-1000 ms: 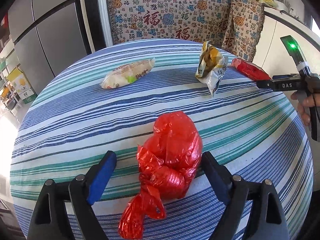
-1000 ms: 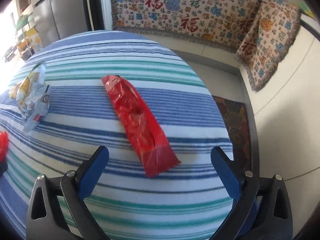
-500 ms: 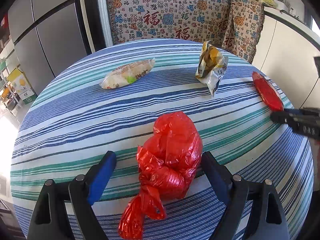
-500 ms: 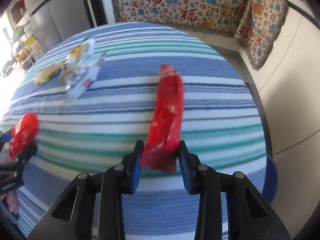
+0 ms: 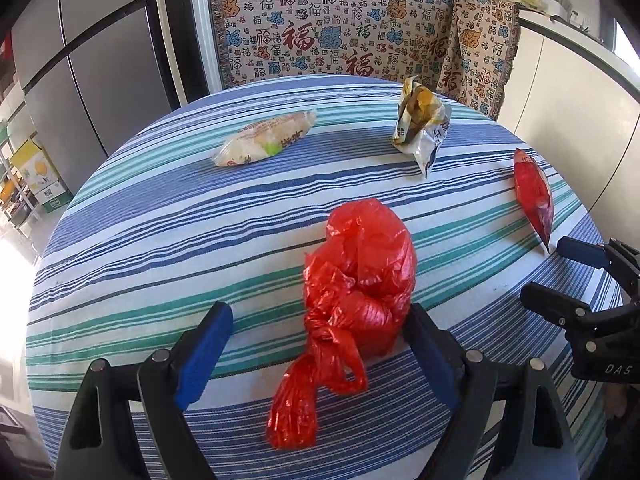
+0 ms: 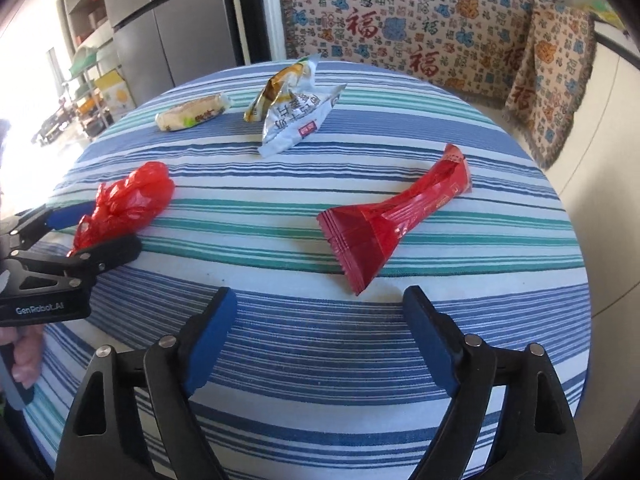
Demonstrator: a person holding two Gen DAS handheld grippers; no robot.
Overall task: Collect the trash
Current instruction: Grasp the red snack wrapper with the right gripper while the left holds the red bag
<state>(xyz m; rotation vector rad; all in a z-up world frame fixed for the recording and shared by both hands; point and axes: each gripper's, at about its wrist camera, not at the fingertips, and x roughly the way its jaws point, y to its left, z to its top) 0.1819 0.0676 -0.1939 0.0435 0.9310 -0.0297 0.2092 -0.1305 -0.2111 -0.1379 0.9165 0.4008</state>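
Red plastic bag (image 5: 360, 280) on striped table (image 5: 160, 216), between wide-open left gripper (image 5: 320, 332) pads, touching 3 o'clock pad. Right gripper (image 6: 320, 320) jaws just reopened, empty; red wrapper (image 6: 394, 222) lies just beyond at 12 o'clock.

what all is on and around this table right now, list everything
red plastic bag: 1, red, near table edge, between the left tool's fingers
red wrapper: 1, red, just ahead of the right tool
crumpled snack packet: 1, silver and yellow, far side
bread pack: 1, pale clear, far left
tablecloth: 1, blue, green, white stripes
patterned throw: cream, behind the table
left tool: open
right tool: open, jaws just opened, nothing between them
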